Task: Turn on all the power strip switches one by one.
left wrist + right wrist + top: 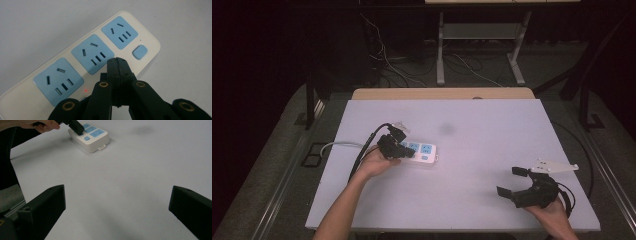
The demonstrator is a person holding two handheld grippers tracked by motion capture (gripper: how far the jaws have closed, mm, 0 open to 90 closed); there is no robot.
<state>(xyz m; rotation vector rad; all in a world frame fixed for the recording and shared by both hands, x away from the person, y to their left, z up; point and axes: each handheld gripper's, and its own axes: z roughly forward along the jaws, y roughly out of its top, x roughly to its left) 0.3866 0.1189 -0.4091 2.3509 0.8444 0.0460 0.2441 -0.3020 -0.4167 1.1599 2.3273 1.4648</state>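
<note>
A white power strip [421,152] with three blue sockets and a blue button [140,51] lies left of centre on the white table [492,125]. My left gripper [395,146] rests over the strip's left end with its jaws shut. In the left gripper view the closed tips [116,61] sit over the strip [62,53], beside the middle socket, holding nothing. A small red light [85,90] glows on the strip. My right gripper [510,181] hovers near the table's front right, wide open and empty [117,195]. It faces the strip [91,136] and the left gripper [75,126] from afar.
The strip's grey cable [337,146] runs off the table's left edge. Bare white table lies between the two grippers. Behind the table stand a wooden edge [442,93], desk legs [440,50] and loose floor cables [387,60].
</note>
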